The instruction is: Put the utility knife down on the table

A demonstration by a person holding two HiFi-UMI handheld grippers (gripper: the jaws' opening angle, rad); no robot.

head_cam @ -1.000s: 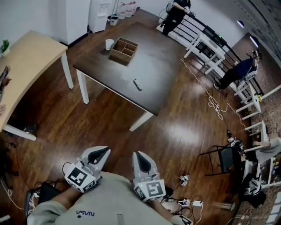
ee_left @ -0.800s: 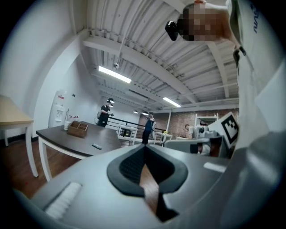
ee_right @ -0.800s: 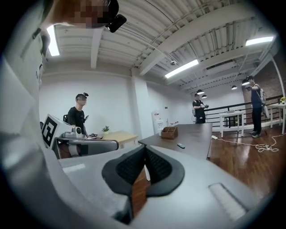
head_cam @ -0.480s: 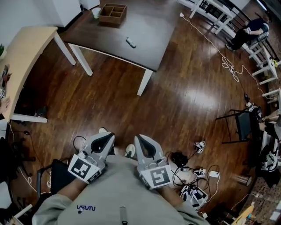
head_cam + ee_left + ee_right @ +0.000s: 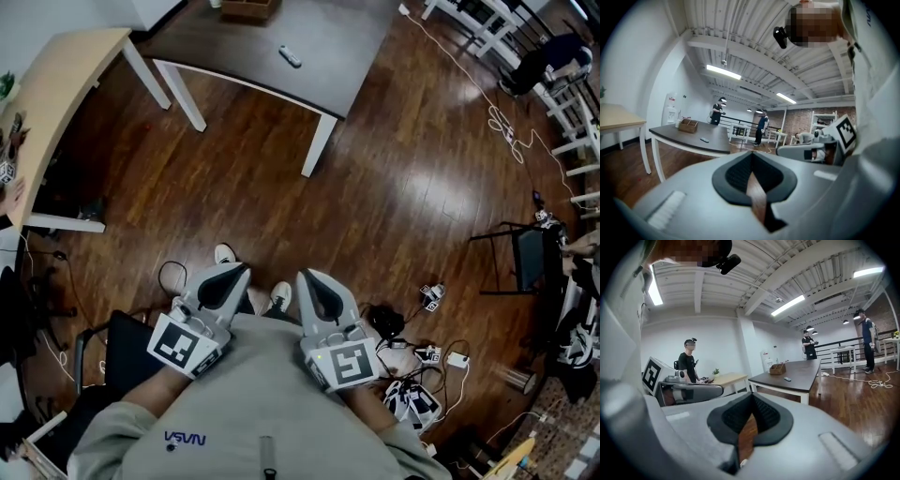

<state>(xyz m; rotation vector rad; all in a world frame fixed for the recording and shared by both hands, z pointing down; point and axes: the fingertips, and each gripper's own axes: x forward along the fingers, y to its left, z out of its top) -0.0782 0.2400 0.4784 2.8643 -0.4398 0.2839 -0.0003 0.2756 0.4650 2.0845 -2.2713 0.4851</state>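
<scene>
The utility knife (image 5: 290, 56) lies small and grey on the dark table (image 5: 328, 37) at the top of the head view, far from both grippers. It also shows on that table in the left gripper view as the knife (image 5: 704, 139) and in the right gripper view as the knife (image 5: 787, 378). My left gripper (image 5: 234, 270) and right gripper (image 5: 305, 276) are held side by side close to the person's torso, over the wooden floor. Both are shut, with nothing between the jaws. In their own views the left gripper (image 5: 751, 153) and the right gripper (image 5: 751, 396) point toward the distant table.
A wooden compartment box (image 5: 248, 9) sits at the table's far end. A light wood table (image 5: 56, 84) stands at the left. Cables and small devices (image 5: 417, 361) litter the floor at the right, near a dark chair (image 5: 525, 258). Other people stand beyond the table (image 5: 717, 112).
The dark table with the knife has slid toward the top edge of the head view. Both grippers stay shut against the torso and sit slightly higher in the picture.
</scene>
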